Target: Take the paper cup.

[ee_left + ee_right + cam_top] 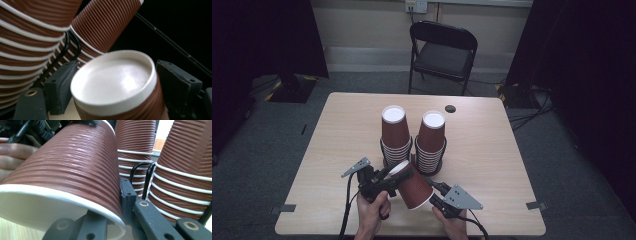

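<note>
One brown ribbed paper cup (414,187) is held tilted above the front of the table, between both grippers. My left gripper (398,173) is shut on its white-bottomed end (115,77), a pad (62,85) pressing each side. My right gripper (435,194) is shut on the cup's open rim (70,165): one finger reaches into the mouth and the other finger (127,195) lies on the outer wall. Just behind stand two upside-down cup stacks, left (394,135) and right (431,140), in black wire holders (140,170).
A small black round thing (450,108) lies near the wooden table's (337,150) far edge. A black folding chair (443,50) stands beyond the table. The person's hands (372,215) come in at the near edge.
</note>
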`<control>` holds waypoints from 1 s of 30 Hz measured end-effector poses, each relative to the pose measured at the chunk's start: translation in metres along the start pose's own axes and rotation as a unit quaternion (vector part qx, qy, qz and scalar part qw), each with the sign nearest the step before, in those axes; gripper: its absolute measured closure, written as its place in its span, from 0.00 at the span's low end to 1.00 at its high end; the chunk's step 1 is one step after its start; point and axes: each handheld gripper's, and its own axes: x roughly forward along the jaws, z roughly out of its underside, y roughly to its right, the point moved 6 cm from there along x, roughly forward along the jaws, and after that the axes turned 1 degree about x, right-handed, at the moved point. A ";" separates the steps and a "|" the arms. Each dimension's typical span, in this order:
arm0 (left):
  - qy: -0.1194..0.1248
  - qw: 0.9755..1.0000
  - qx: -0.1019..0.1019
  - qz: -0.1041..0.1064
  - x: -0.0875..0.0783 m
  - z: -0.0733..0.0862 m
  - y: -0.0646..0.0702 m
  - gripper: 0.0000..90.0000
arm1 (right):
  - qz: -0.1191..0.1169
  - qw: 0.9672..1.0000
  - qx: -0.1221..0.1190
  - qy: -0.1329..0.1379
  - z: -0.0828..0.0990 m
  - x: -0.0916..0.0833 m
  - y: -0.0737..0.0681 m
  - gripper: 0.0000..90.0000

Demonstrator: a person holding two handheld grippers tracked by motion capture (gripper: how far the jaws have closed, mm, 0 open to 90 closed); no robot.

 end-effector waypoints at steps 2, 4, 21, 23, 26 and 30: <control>-0.001 1.000 0.008 -0.004 -0.001 -0.002 -0.001 0.21 | -0.001 1.000 0.003 0.002 0.000 0.000 0.000 0.94; 0.000 1.000 0.015 -0.007 -0.001 -0.005 -0.001 0.21 | -0.002 1.000 0.012 -0.004 0.000 0.001 0.002 0.94; 0.028 0.992 0.101 -0.068 -0.012 -0.017 -0.013 0.23 | -0.030 0.994 0.067 -0.079 0.012 0.000 0.007 0.95; 0.035 0.990 0.111 -0.076 -0.014 -0.017 -0.014 0.21 | -0.031 0.993 0.072 -0.083 0.012 0.001 0.008 0.95; 0.036 0.987 0.130 -0.086 -0.019 -0.016 -0.019 0.23 | -0.031 0.992 0.077 -0.093 0.013 0.002 0.010 0.95; 0.032 0.978 0.184 -0.096 -0.023 -0.013 -0.023 0.21 | -0.028 0.990 0.084 -0.108 0.015 0.002 0.012 0.95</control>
